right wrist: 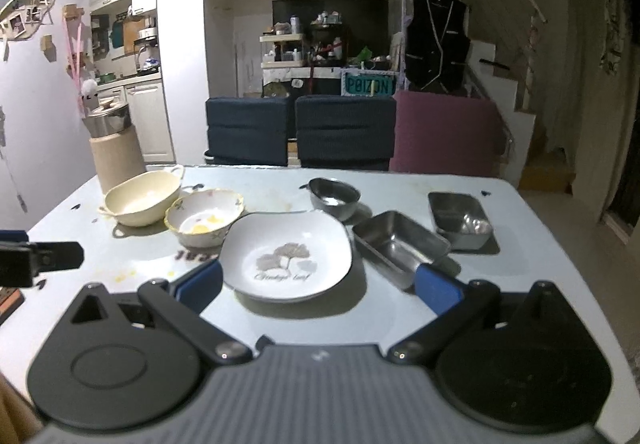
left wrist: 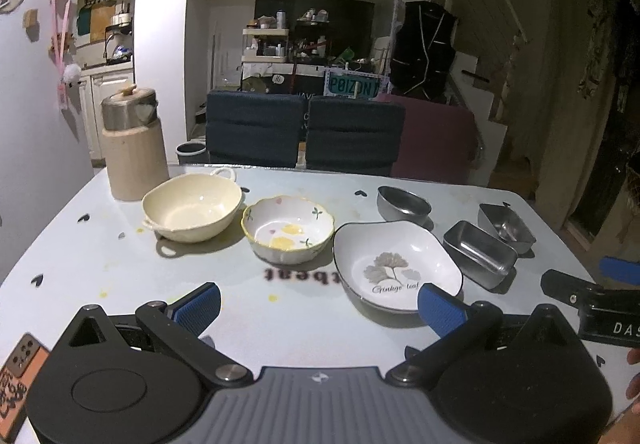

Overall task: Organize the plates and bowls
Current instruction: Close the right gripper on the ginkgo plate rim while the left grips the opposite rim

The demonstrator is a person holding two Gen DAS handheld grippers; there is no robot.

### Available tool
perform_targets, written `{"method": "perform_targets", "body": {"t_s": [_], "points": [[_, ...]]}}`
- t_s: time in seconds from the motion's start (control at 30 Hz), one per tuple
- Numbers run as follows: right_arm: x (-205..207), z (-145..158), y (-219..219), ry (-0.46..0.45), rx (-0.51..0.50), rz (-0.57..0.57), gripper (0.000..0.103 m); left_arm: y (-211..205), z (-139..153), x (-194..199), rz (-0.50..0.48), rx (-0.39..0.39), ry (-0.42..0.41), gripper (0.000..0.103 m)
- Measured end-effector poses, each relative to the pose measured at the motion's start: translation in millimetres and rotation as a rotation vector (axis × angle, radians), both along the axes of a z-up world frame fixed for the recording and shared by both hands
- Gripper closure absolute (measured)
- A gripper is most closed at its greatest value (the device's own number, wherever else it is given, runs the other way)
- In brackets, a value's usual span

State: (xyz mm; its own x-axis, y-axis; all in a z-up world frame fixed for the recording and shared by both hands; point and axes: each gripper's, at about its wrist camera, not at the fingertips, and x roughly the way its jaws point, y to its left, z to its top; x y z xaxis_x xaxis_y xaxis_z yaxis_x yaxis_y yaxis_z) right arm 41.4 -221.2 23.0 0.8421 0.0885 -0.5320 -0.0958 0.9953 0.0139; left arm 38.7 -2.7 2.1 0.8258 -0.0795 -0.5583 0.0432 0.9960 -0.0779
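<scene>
- Left gripper (left wrist: 320, 304): held low over the near edge of the table (left wrist: 60, 236); its blue-padded fingers (left wrist: 198, 308) are spread wide apart and nothing is held between them.
- Right gripper (right wrist: 318, 284): likewise held above the near table edge, jaws wide apart and empty. The white plate (right wrist: 286, 256) is seen between its fingers but further out, not touched.
- Cream bowl (left wrist: 192, 209): two-handled, standing upright at the far left of the row, just in front of a tall beige container (left wrist: 134, 147) with a metal lid.
- Flowered bowl (left wrist: 288, 228): yellow-rimmed and wavy-edged, set just beside the cream bowl on its right; yellow marks are noted inside.
- White plate: squarish, dark-rimmed, printed with a leaf motif and lettering; placed right of the flowered bowl and nearest to the grippers.
- Round metal bowl (left wrist: 404, 203): located behind the white plate, toward the far edge.
- Two rectangular metal trays: the nearer tray (left wrist: 480, 254) lies just right of the plate; the farther tray (left wrist: 506, 228) lies beside it, toward the right corner. Whether the two are touching cannot be told.
- All dishes are recorded as separate and unstacked.
- Table surface: pale, with small dark heart marks, yellow spots and printed lettering.
- Three chairs are noted beyond the far edge: two dark blue (left wrist: 256, 127) and one dark red (left wrist: 434, 139).
- An orange phone case (left wrist: 24, 358) is visible at the left gripper's lower left.
</scene>
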Motion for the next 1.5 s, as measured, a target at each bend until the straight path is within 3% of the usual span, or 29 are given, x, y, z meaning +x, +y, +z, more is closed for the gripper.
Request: {"method": "perform_targets", "body": {"t_s": [0.17, 0.4, 0.53, 0.7, 0.97, 1.13, 1.33, 1.5], "points": [[18, 2, -1, 0.009, 0.004, 0.003, 0.000, -11, -1, 20, -0.040, 0.043, 0.029, 0.000], [53, 0, -20, 0.070, 0.157, -0.052, 0.000, -26, -6, 53, -0.079, 0.074, 0.049, 0.000], [79, -6, -25, 0.092, 0.173, -0.059, 0.000, -30, -11, 75, -0.071, 0.093, 0.043, 0.000], [119, -26, -41, 0.194, 0.258, -0.127, 0.000, -31, -23, 106, -0.044, 0.071, 0.062, 0.000], [170, -68, -55, 0.337, 0.355, -0.152, 0.000, -24, -51, 155, 0.001, -0.079, 0.186, 0.000], [200, -92, -53, 0.392, 0.411, -0.178, 0.000, -9, -70, 183, 0.099, -0.188, 0.271, 0.000], [238, -125, -45, 0.559, 0.469, -0.179, 0.000, 11, -91, 212, 0.197, -0.354, 0.356, 0.000], [257, -135, -43, 0.562, 0.495, -0.176, 0.000, 11, -112, 234, 0.233, -0.403, 0.458, 0.000]]}}
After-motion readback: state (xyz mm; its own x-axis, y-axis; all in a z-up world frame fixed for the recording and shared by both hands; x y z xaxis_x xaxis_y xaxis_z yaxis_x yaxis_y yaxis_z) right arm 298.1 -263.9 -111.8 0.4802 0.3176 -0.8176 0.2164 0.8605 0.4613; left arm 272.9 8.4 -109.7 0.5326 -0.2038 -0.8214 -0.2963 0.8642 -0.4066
